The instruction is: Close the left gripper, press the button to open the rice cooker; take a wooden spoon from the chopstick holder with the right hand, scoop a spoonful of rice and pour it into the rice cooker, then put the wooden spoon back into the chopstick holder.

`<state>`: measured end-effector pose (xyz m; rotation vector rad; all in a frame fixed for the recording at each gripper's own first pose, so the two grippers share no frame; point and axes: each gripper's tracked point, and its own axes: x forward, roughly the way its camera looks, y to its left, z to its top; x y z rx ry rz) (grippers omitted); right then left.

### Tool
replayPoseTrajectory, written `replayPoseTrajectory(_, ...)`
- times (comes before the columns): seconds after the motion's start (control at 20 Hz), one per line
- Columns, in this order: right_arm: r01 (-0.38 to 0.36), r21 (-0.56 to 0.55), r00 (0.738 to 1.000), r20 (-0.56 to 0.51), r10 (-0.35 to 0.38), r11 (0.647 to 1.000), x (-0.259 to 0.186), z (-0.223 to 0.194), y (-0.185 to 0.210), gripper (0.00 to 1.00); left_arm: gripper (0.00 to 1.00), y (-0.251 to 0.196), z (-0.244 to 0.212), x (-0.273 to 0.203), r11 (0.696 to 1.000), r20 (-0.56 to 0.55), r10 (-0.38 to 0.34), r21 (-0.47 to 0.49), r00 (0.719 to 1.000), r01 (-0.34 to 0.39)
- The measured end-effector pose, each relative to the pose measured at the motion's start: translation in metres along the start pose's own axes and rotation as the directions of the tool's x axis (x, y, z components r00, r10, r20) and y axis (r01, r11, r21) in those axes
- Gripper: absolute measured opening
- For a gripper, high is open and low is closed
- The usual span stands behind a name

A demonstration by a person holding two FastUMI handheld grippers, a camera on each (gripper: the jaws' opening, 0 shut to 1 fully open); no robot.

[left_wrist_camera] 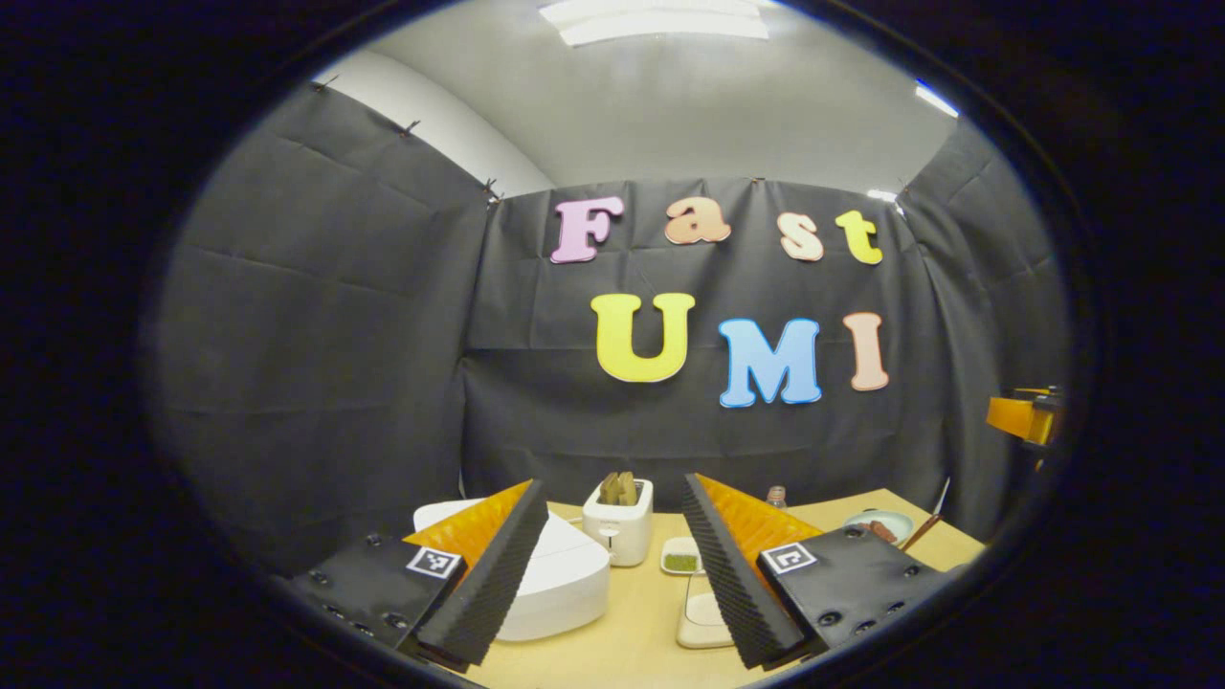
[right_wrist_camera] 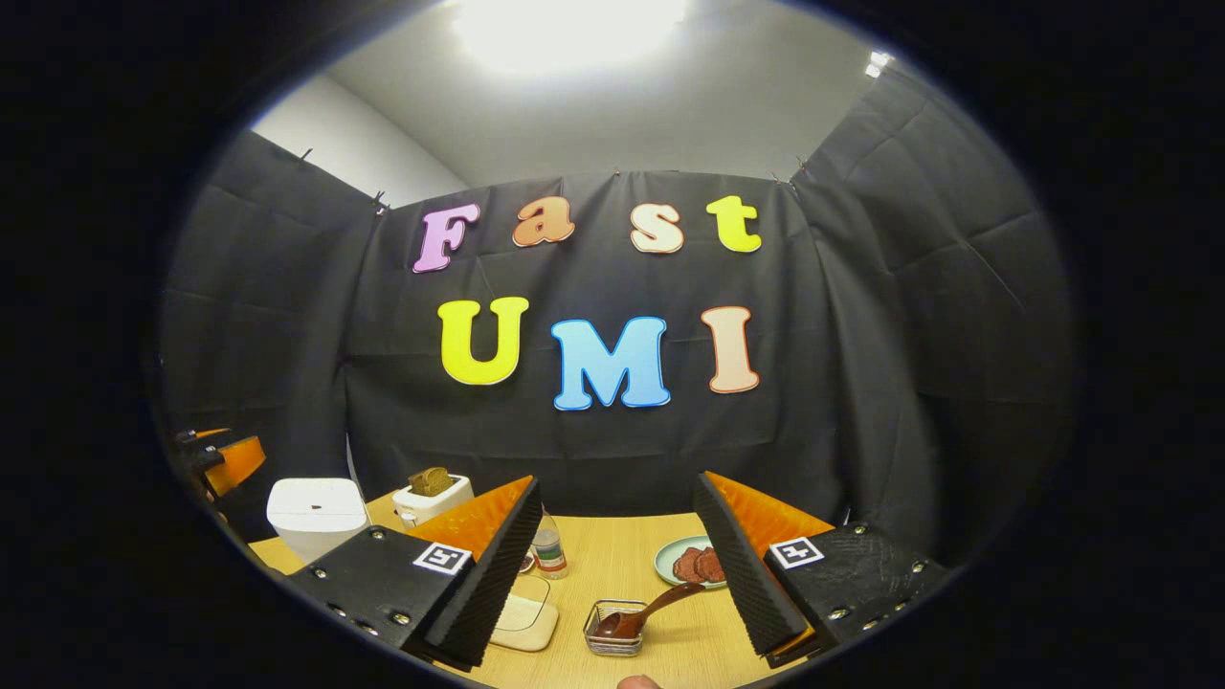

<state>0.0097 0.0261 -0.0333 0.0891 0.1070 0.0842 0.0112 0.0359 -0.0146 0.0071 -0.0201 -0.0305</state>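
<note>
Now — cooker (left_wrist_camera: 550, 574) lid down on bench (left_wrist_camera: 622, 641) | spoon (right_wrist_camera: 646, 612) in holder (right_wrist_camera: 612, 636), right of cooker | left tongs (left_wrist_camera: 612, 584), right tongs (right_wrist_camera: 617, 574) both apart, empty | fits start or end — stage unclear

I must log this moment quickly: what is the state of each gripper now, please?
Left gripper: open, holding nothing, above the table in front of the rice cooker.
Right gripper: open, holding nothing; the wooden spoon lies ahead, untouched.

Glossy wooden spoon (right_wrist_camera: 643, 612), wire-mesh chopstick holder (right_wrist_camera: 612, 632), wood-grain table (right_wrist_camera: 622, 565)
</note>
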Motion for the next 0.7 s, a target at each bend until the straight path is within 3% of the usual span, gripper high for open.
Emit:
replayPoseTrajectory(0.45, -0.034, -0.031, 0.998, 0.051, 0.036, 0.999, 0.003, 0.017, 0.022, 0.98, 0.98, 0.013, 0.019, 0.002, 0.999, 0.023, 0.029, -0.024, 0.999, -0.029)
replayPoseTrajectory(0.7, -0.050, -0.020, 0.997, 0.065, 0.051, 0.999, 0.005, 0.020, 0.033, 0.98, 0.99, 0.015, 0.025, -0.002, 1.000, 0.048, 0.024, 0.013, 0.999, -0.024)
